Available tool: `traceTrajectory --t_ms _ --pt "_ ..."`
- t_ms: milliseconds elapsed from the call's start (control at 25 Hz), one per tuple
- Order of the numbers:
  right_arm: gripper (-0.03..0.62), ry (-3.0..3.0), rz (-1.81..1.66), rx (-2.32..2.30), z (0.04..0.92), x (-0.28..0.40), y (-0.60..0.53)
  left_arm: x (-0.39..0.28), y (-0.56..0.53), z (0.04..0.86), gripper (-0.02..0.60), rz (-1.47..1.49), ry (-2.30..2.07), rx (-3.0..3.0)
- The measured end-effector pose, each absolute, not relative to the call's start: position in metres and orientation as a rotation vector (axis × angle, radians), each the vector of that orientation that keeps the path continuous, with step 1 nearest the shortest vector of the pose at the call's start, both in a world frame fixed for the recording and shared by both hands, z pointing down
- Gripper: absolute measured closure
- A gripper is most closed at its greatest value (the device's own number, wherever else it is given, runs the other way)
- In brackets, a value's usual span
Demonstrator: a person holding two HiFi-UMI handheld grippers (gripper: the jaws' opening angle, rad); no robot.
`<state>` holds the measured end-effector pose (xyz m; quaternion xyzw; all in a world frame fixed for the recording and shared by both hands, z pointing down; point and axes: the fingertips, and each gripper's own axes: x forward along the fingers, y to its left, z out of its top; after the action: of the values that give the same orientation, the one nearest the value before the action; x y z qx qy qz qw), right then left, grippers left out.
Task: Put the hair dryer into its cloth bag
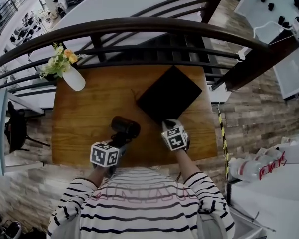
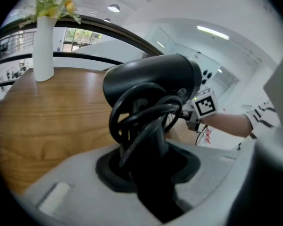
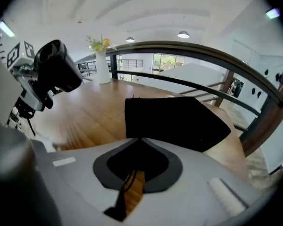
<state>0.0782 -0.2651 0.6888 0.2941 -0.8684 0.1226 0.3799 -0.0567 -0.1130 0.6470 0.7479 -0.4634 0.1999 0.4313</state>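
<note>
Head view: a wooden table [image 1: 89, 108] stands against a dark curved railing [image 1: 139, 25].
Clutter: a white vase [image 1: 74, 79] of flowers [image 1: 60, 59] sits at the far left corner, well apart from both grippers.
Dryer: the black hair dryer [image 1: 125, 127] is held up over the table's near edge, with its cord [image 2: 147, 109] looped round the handle.
Left: the left gripper [image 1: 118, 141] has its jaws clamped on that handle.
Bag: the black cloth bag [image 1: 169, 93] lies flat and cornerwise on the table's right half, just right of the dryer.
Right: the right gripper [image 1: 171, 124] has its jaws nearly together, pinching the bag's near corner; a drawstring [image 3: 126, 189] hangs between them.
Edges: the bag's right corner is near the table's right edge, and its far corner is near the railing.
Open room: bare wood lies between the vase and the bag.
Surroundings: plank-pattern floor, white ceiling with lights.
</note>
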Motion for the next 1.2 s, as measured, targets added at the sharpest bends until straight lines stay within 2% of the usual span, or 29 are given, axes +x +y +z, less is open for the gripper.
traceTrajectory --t_ms 720,1200 --pt "0.577 -2.428 0.729 0.857 0.645 0.076 -0.199 -0.014 -0.108 0.715 0.449 0.918 -0.838 1.953" --pt "0.577 -2.488 0.677 0.881 0.619 0.083 -0.184 0.015 -0.116 0.730 0.449 1.013 -0.742 1.944"
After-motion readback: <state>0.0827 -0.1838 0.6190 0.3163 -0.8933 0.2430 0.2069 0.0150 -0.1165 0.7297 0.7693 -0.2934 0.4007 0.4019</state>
